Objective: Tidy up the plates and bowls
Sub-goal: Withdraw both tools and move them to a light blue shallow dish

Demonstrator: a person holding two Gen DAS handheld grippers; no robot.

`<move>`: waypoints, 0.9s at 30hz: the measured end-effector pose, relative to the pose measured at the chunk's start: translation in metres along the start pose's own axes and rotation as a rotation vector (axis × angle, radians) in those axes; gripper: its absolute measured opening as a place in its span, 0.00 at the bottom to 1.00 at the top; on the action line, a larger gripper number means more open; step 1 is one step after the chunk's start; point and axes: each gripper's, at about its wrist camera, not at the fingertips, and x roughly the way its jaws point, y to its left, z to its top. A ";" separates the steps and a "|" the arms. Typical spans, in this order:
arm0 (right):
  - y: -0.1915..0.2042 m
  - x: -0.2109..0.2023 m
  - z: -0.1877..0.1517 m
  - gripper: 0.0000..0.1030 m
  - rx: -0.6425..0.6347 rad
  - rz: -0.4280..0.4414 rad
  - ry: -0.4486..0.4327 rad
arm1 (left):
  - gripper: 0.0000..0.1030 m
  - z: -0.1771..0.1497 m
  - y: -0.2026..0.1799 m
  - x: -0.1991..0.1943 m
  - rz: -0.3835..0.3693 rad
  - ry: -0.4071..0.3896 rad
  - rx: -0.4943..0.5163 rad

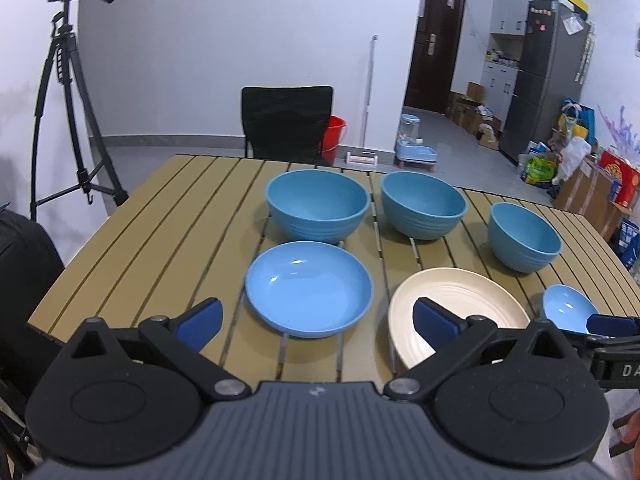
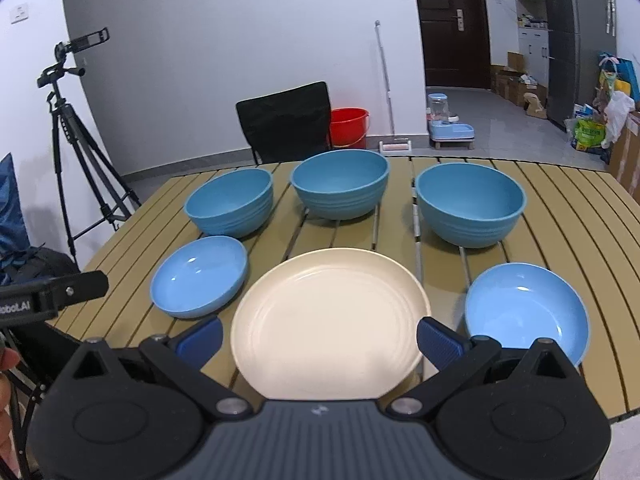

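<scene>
Three ribbed blue bowls stand in a back row on the slatted table: left (image 1: 317, 205) (image 2: 230, 202), middle (image 1: 423, 204) (image 2: 340, 183), right (image 1: 524, 237) (image 2: 470, 209). In front lie a shallow light-blue dish (image 1: 308, 289) (image 2: 199, 276), a cream plate (image 1: 460, 308) (image 2: 330, 322) and a second light-blue dish (image 1: 568, 307) (image 2: 526, 310). My left gripper (image 1: 318, 320) is open and empty, hovering over the near edge in front of the left dish. My right gripper (image 2: 319, 340) is open and empty above the cream plate's near rim.
The tan slatted table (image 1: 160, 216) has its near edge under both grippers. A black chair (image 1: 287, 122) stands behind the table, with a red bucket (image 2: 348, 127) beside it. A camera tripod (image 1: 66, 112) stands at the left. Boxes and a fridge (image 1: 548, 76) are at the far right.
</scene>
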 end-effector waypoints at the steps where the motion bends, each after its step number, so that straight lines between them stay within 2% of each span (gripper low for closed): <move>1: 0.002 0.001 0.001 1.00 -0.001 0.006 0.001 | 1.00 0.000 0.003 0.001 0.006 0.004 -0.004; 9: 0.025 0.015 0.016 1.00 -0.038 0.009 0.016 | 1.00 0.005 0.032 0.012 0.043 0.029 -0.059; 20: 0.056 0.044 0.034 1.00 -0.077 0.035 0.035 | 1.00 0.010 0.060 0.034 0.045 0.062 -0.103; 27: 0.066 0.070 0.048 0.94 -0.070 0.050 0.063 | 1.00 0.017 0.074 0.053 0.059 0.088 -0.120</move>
